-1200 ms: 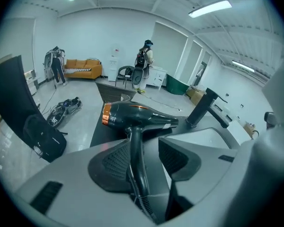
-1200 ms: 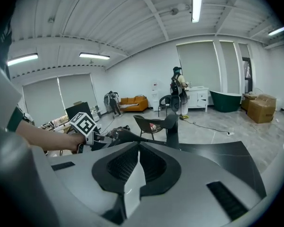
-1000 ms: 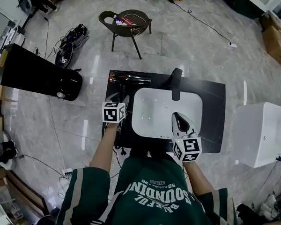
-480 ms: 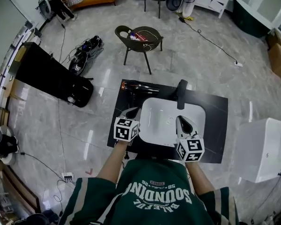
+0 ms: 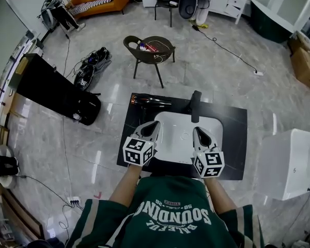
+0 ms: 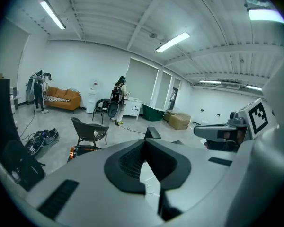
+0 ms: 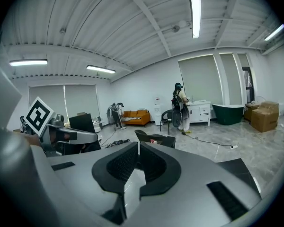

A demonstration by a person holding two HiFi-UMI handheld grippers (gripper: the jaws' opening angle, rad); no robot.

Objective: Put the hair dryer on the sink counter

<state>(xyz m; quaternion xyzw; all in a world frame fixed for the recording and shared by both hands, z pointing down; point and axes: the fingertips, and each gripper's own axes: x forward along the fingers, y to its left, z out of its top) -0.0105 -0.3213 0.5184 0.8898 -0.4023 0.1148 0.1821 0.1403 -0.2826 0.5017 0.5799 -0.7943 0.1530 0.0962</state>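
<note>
The black hair dryer [image 5: 150, 101] with a copper-coloured end lies on the far left corner of the black sink counter [image 5: 232, 138], clear of both grippers. In the left gripper view, the hair dryer [image 6: 83, 151] peeks out past the left jaw. My left gripper [image 5: 154, 125] hovers over the left rim of the white basin [image 5: 183, 138], shut with nothing in it; its jaws meet at the tip [image 6: 145, 141]. My right gripper [image 5: 199, 132] hangs over the basin's near right side, shut and empty [image 7: 138, 144]. A black faucet [image 5: 195, 106] stands behind the basin.
A dark chair [image 5: 150, 48] holding small items stands beyond the counter. A black case [image 5: 57, 89] and bags [image 5: 90, 66] lie on the floor at the left. A white unit [image 5: 292, 156] sits at the right. A person [image 6: 118, 98] stands far back by white cabinets.
The left gripper's jaws have closed, and it has drawn back from the hair dryer's side to the basin's left rim. The hair dryer stays on the counter. The right gripper has hardly moved.
</note>
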